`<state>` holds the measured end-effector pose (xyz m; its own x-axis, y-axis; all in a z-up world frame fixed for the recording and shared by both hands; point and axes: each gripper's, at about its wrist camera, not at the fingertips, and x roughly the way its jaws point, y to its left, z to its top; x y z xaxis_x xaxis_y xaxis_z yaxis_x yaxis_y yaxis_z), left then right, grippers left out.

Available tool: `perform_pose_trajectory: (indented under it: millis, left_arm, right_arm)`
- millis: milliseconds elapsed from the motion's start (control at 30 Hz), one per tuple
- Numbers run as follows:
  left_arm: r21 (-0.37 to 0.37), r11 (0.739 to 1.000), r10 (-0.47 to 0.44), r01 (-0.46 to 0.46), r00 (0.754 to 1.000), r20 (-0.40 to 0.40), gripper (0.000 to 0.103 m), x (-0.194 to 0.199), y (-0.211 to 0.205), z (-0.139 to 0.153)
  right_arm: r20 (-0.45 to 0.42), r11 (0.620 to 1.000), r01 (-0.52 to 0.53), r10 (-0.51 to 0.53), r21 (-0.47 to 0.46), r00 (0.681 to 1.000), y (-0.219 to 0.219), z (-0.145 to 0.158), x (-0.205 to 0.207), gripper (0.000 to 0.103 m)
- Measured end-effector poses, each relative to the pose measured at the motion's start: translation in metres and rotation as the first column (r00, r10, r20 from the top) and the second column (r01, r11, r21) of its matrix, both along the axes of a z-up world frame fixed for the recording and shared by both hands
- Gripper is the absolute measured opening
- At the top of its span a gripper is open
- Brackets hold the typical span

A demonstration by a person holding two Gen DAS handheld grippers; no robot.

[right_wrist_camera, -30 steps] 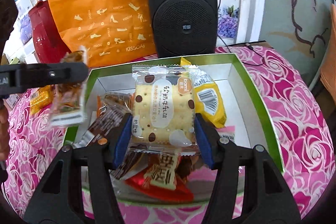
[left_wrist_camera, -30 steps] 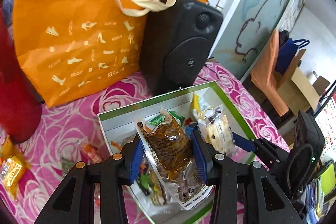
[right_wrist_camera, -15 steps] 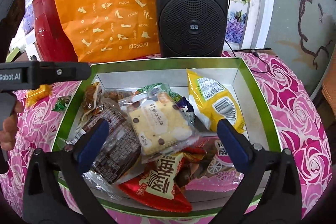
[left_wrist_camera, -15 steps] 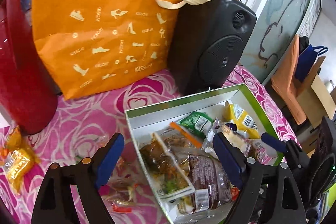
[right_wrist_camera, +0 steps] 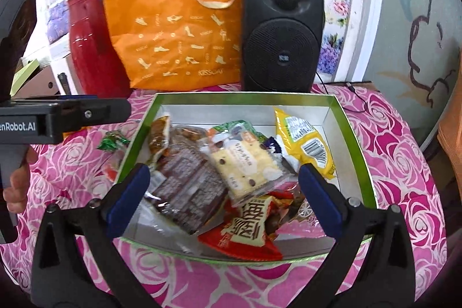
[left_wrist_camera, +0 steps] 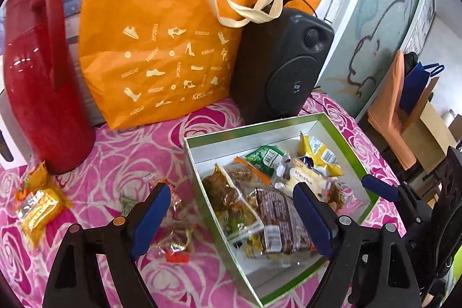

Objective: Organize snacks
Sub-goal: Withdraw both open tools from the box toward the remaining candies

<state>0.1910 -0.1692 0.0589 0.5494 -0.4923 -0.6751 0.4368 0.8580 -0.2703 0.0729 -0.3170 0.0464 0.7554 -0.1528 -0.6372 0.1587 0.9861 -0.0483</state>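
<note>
Where the rose-patterned pink cloth covers the counter (right_wrist_camera: 404,163), a shallow green-rimmed box (right_wrist_camera: 343,117) is seen, set toward the counter's right edge and just in front of a black speaker (right_wrist_camera: 283,33). Inside the box a heap of snack packets is piled: a cream biscuit packet with dark spots (right_wrist_camera: 245,166) lies on top near the middle, a brown ribbed packet (right_wrist_camera: 187,189) is beside it toward the left wall, a yellow packet with a barcode (right_wrist_camera: 306,140) leans by the right wall, and a red packet with large characters (right_wrist_camera: 245,233) rests against the near wall. Outside the box, toward the counter's left edge, loose wrapped sweets (left_wrist_camera: 173,235) and a yellow packet (left_wrist_camera: 40,207) are scattered on the cloth.

The right gripper (right_wrist_camera: 222,201) is held over the near part of the box with its blue-padded fingers spread wide; nothing is gripped. The left gripper (left_wrist_camera: 231,218) is likewise held wide open and empty, one finger over the loose sweets and the other over the box contents.

Behind the box, an orange tote bag (right_wrist_camera: 179,28) is propped beside the speaker, and a red jug (left_wrist_camera: 40,82) stands at the back left of the counter.
</note>
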Motion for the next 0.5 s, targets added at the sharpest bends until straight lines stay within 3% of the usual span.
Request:
perform_pose_trajectory:
  millis: [167, 300, 500]
  left_arm:
    - [-0.031, 0.999, -0.007, 0.008, 1.0, 0.018, 0.089, -0.014, 0.023, 0.01]
    - [-0.052, 0.997, 0.053, -0.051, 0.998, 0.034, 0.089, -0.019, 0.056, 0.014]
    - [-0.039, 0.994, 0.099, -0.101, 0.994, -0.04, 0.088, -0.01, 0.082, -0.022]
  right_arm:
    - [-0.005, 0.999, -0.037, 0.037, -0.02, 0.999, 0.022, 0.005, -0.008, 0.102]
    - [-0.02, 0.996, -0.087, 0.086, -0.035, 0.996, 0.045, 0.004, -0.016, 0.102]
    - [-0.046, 0.989, -0.142, 0.14, -0.041, 0.989, 0.069, -0.005, -0.016, 0.102]
